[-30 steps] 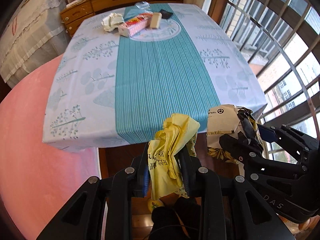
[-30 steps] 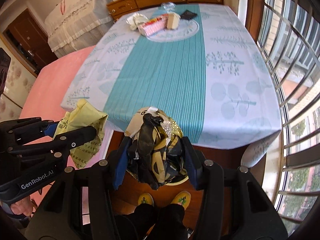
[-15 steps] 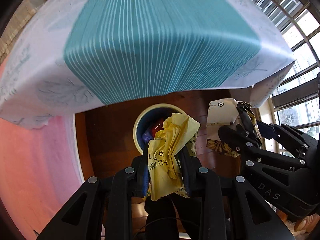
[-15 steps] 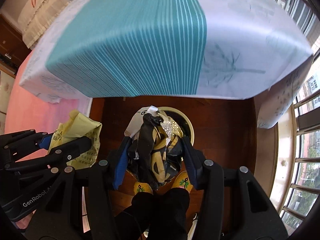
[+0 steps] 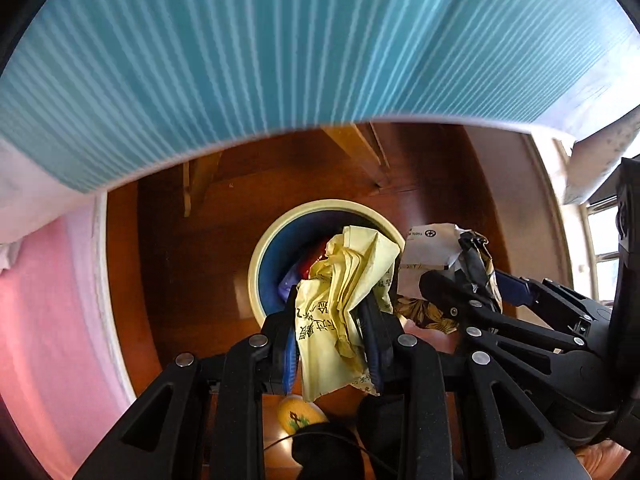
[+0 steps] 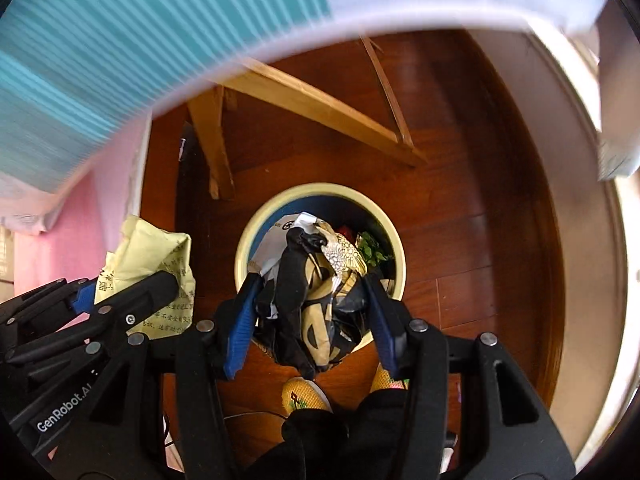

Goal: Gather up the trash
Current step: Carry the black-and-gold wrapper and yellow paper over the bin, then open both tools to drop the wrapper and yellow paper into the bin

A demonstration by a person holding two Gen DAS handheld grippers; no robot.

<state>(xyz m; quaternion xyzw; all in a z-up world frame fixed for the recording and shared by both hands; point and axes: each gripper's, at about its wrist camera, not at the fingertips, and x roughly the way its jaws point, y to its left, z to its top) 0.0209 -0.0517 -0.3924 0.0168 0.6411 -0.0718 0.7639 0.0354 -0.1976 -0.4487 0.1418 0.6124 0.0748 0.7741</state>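
Two crumpled pieces of trash above a round trash bin

A yellow printed paper wrapper (image 5: 340, 312) and a black-and-gold foil wrapper (image 6: 320, 300), with white paper crumpled in, hang above a cream-rimmed, blue-lined trash bin (image 6: 244, 248) standing on the wooden floor, already holding red and green scraps.

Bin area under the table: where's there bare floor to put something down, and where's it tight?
Bare wood floor runs from the bin to the pale wall base, and between the bin and the pink cover. Tight spots: behind the bin among the table legs, and at its near rim, where both loaded tools and the shoes crowd in.
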